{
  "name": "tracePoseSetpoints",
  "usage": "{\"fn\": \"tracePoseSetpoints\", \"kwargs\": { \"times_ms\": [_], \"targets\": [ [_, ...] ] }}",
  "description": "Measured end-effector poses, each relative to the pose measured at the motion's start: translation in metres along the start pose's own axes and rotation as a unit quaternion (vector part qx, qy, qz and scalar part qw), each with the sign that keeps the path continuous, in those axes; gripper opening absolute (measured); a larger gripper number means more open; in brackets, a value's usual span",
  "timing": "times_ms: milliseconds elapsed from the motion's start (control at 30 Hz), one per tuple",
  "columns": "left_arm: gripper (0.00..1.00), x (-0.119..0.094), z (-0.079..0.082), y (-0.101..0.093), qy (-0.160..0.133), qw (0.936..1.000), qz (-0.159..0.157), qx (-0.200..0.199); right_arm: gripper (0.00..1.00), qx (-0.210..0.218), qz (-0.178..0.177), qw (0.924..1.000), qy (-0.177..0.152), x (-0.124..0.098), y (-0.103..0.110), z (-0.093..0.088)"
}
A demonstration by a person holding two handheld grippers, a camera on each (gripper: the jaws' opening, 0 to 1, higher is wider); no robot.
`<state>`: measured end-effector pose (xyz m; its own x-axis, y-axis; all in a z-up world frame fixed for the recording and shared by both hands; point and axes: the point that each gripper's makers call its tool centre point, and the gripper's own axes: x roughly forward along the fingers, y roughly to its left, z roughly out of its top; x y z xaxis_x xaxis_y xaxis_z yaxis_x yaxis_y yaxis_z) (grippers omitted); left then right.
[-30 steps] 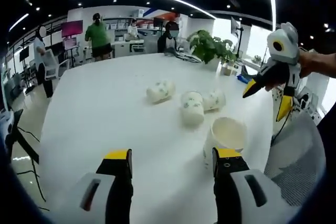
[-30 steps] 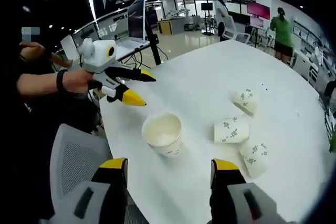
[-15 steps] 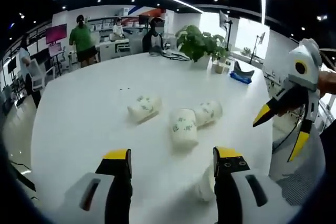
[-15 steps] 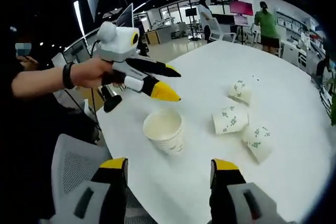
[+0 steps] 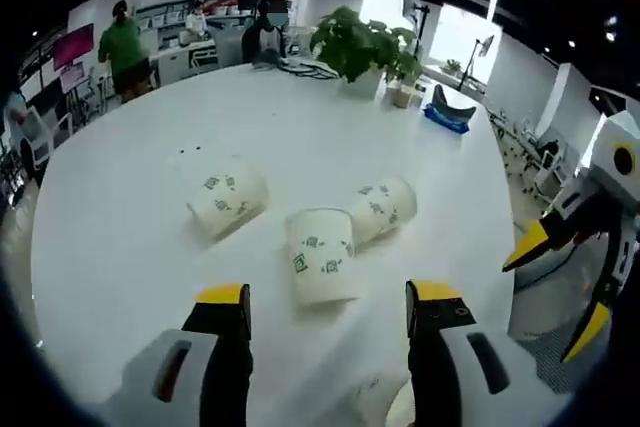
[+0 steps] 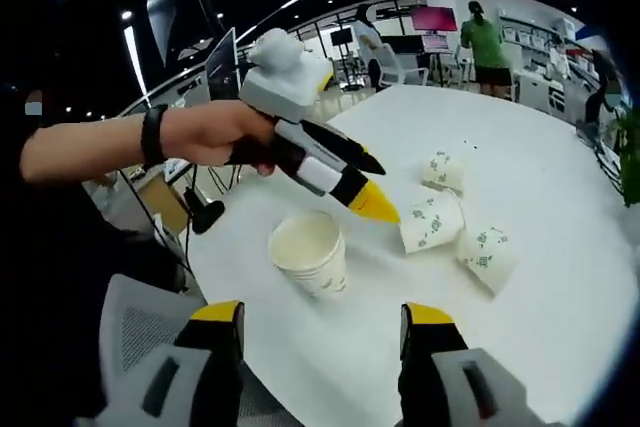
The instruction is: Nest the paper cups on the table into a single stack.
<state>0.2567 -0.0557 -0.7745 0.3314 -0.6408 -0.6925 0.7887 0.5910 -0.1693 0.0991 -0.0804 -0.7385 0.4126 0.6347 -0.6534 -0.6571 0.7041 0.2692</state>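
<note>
Three printed paper cups lie on their sides on the white table [image 5: 120,247]: one at the left [image 5: 225,199], one in the middle [image 5: 322,255], one to its right [image 5: 385,209]. A fourth cup [image 6: 308,252] stands upright near the table edge, its mouth up and nothing in it. My left gripper [image 5: 330,297] is open and hovers just short of the middle lying cup; in the right gripper view a hand holds the left gripper [image 6: 380,190] above the table between the upright cup and the lying cups [image 6: 432,222]. My right gripper [image 6: 320,315] is open, back from the upright cup.
A potted plant [image 5: 355,42] and small items stand at the table's far side, with several people behind them. A grey mesh chair [image 6: 140,327] sits by the near table edge. The right gripper [image 5: 557,289] hangs open off the table's right edge.
My left gripper has moved forward over the table, past the upright cup and close to the lying cups. The right gripper has stayed nearly where it was. No cup has moved.
</note>
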Motion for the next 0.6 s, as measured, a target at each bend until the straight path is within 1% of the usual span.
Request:
{"fn": "tracePoseSetpoints", "kwargs": {
  "times_ms": [100, 133, 167, 267, 333, 467, 533, 600],
  "targets": [
    [0.61, 0.008, 0.0, -0.001, 0.011, 0.9999, 0.0, 0.001, 0.62, 0.004, -0.003, 1.0, -0.001, -0.002, -0.004, -0.002],
    [0.61, 0.015, -0.001, 0.0, 0.017, 0.9999, 0.001, 0.001, 0.62, 0.01, -0.004, 0.9999, -0.003, -0.004, -0.004, -0.002],
    [0.61, 0.017, 0.0, 0.0, 0.02, 0.9998, 0.002, 0.0, 0.62, 0.015, -0.005, 0.9999, -0.005, -0.005, -0.005, -0.003],
    [0.59, 0.025, 0.002, 0.001, 0.026, 0.9997, 0.003, -0.006, 0.62, 0.025, -0.003, 0.9996, -0.008, -0.003, -0.001, -0.006],
    [0.59, 0.032, 0.0, 0.0, 0.033, 0.9994, 0.001, -0.011, 0.62, 0.03, -0.004, 0.9995, -0.01, -0.002, 0.001, -0.008],
    [0.58, 0.032, -0.004, -0.011, 0.05, 0.9987, 0.001, -0.006, 0.62, 0.035, 0.001, 0.9993, -0.011, -0.002, 0.01, -0.01],
    [0.57, 0.036, -0.007, -0.006, 0.061, 0.9981, 0.002, -0.008, 0.62, 0.038, 0.003, 0.9992, -0.011, -0.002, 0.01, -0.011],
    [0.56, 0.04, -0.009, -0.005, 0.067, 0.9976, 0.004, -0.017, 0.61, 0.043, 0.003, 0.999, -0.012, -0.002, 0.009, -0.011]
  ]
}}
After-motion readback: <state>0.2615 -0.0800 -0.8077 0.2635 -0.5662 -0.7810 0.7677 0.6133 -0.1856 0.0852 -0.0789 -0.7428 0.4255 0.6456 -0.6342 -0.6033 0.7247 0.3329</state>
